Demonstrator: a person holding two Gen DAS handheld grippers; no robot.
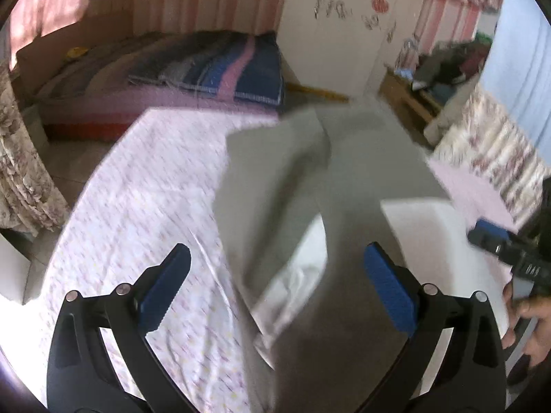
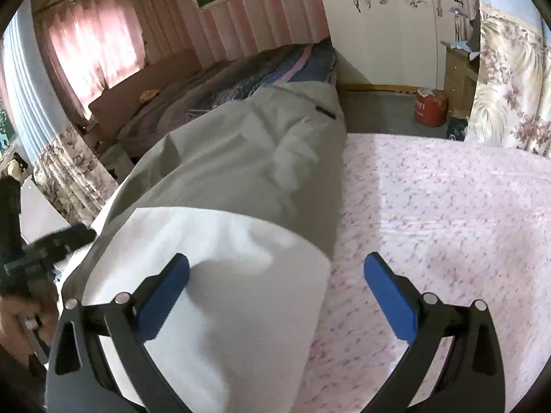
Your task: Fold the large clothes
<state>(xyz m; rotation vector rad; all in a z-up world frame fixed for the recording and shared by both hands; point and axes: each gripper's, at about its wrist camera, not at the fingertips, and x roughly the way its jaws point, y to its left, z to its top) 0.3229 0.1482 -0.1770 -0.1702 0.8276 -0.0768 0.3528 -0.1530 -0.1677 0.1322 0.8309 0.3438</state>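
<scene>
A large grey garment (image 1: pixel 310 172) with a white lower part (image 1: pixel 430 230) lies lengthwise on a bed with a pink patterned sheet (image 1: pixel 137 189). My left gripper (image 1: pixel 278 251) hovers open above the garment's near end, with nothing between its fingers. In the right wrist view the grey garment (image 2: pixel 241 158) runs away from me and its white part (image 2: pixel 224 251) lies under my open right gripper (image 2: pixel 277 261), whose right finger is over the sheet (image 2: pixel 447 206). Each view shows the other gripper at its edge: the right gripper (image 1: pixel 496 241) and the left gripper (image 2: pixel 58 237), both blurred.
A second bed with a striped quilt (image 1: pixel 213 65) stands beyond. A wooden cabinet (image 1: pixel 409 99) piled with clothes and a red container (image 2: pixel 430 108) sit by the white wardrobe. Floral curtains (image 2: pixel 509 86) hang at the side. A person's hand (image 1: pixel 527 313) holds the right gripper.
</scene>
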